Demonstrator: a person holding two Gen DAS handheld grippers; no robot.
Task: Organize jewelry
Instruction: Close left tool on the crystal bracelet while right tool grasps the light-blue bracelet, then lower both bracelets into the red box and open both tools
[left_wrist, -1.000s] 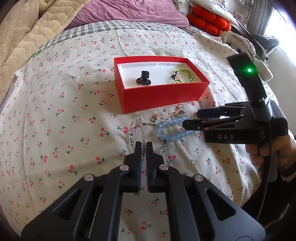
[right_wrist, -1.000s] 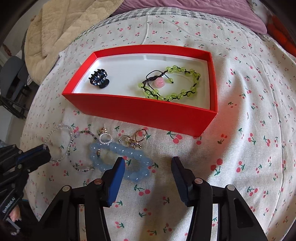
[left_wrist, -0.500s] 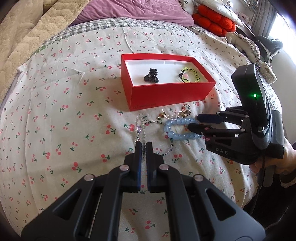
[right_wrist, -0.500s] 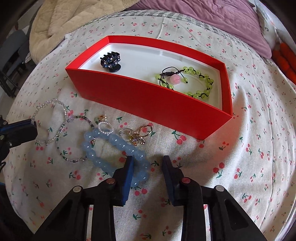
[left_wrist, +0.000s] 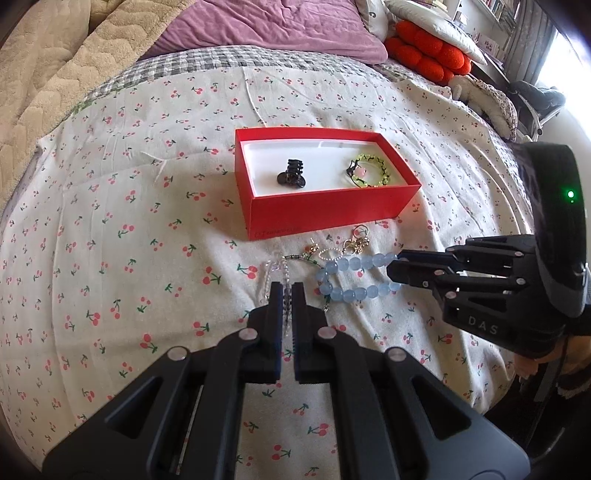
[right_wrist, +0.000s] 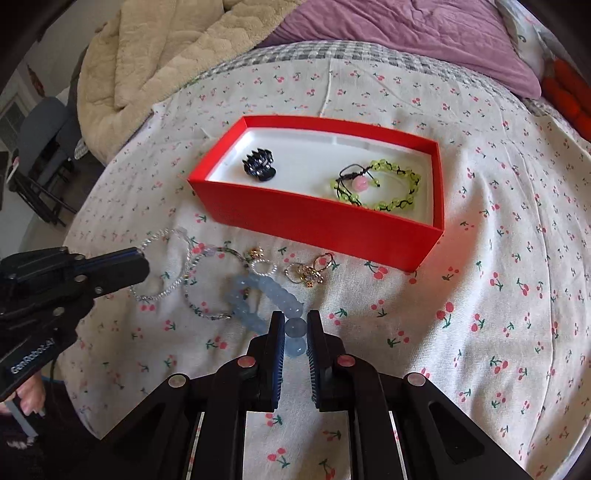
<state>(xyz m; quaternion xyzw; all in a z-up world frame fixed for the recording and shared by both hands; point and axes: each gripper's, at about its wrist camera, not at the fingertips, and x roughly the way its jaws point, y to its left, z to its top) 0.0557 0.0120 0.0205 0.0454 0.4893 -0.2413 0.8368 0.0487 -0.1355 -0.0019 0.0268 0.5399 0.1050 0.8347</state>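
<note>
A red box (left_wrist: 332, 212) (right_wrist: 325, 225) with a white inside lies on the cherry-print bedspread. It holds a black hair claw (left_wrist: 291, 175) (right_wrist: 259, 166) and a green bead bracelet (left_wrist: 371, 173) (right_wrist: 388, 184). In front of it lie a blue bead bracelet (left_wrist: 354, 277) (right_wrist: 258, 291), a clear bead bracelet (right_wrist: 162, 266), a thin dark bead chain (right_wrist: 207, 291) and gold rings (right_wrist: 308, 271). My right gripper (right_wrist: 295, 328) (left_wrist: 397, 267) is shut on the blue bracelet's beads. My left gripper (left_wrist: 287, 295) (right_wrist: 140, 266) is shut and empty above the clear bracelet.
A beige blanket (right_wrist: 155, 59) and a purple pillow (right_wrist: 406, 26) lie at the far side of the bed. Red cushions (left_wrist: 428, 51) sit at the far right. A dark chair (right_wrist: 40, 147) stands beside the bed on the left.
My right gripper has closed from wide open onto the blue bead bracelet. My left gripper stays shut and has barely moved.
</note>
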